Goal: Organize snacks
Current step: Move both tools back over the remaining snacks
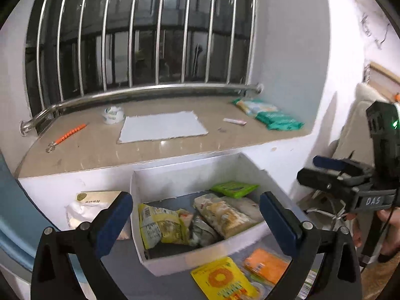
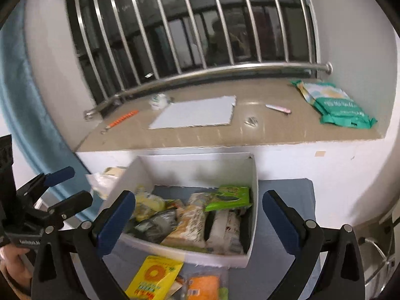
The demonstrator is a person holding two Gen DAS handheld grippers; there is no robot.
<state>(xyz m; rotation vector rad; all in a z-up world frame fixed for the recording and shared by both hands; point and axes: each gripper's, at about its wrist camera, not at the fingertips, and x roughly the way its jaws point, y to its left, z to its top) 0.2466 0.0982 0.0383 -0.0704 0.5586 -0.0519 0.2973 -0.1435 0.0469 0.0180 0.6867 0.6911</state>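
From the left wrist camera I see my left gripper (image 1: 197, 215) with its jaws spread wide and nothing between them. Under it stands the white box (image 1: 200, 256) on a grey mat, holding several snack packs; a green pack (image 1: 233, 188) leans at the back wall of the box. In front of the box lie a yellow pack (image 1: 222, 280) and an orange pack (image 1: 265, 266), both partly cut off by the frame edge. At the right the right gripper (image 1: 322, 168) hangs near the box, its jaws also apart. Behind is a stone sill (image 1: 155, 150) with a white sheet (image 1: 162, 126) and green bags (image 1: 270, 115).

From the right wrist camera the right gripper (image 2: 198, 216) is wide open and empty above the same box (image 2: 220, 257). The left gripper (image 2: 65, 185) shows at the left edge. The print on the packs is too blurred to read.
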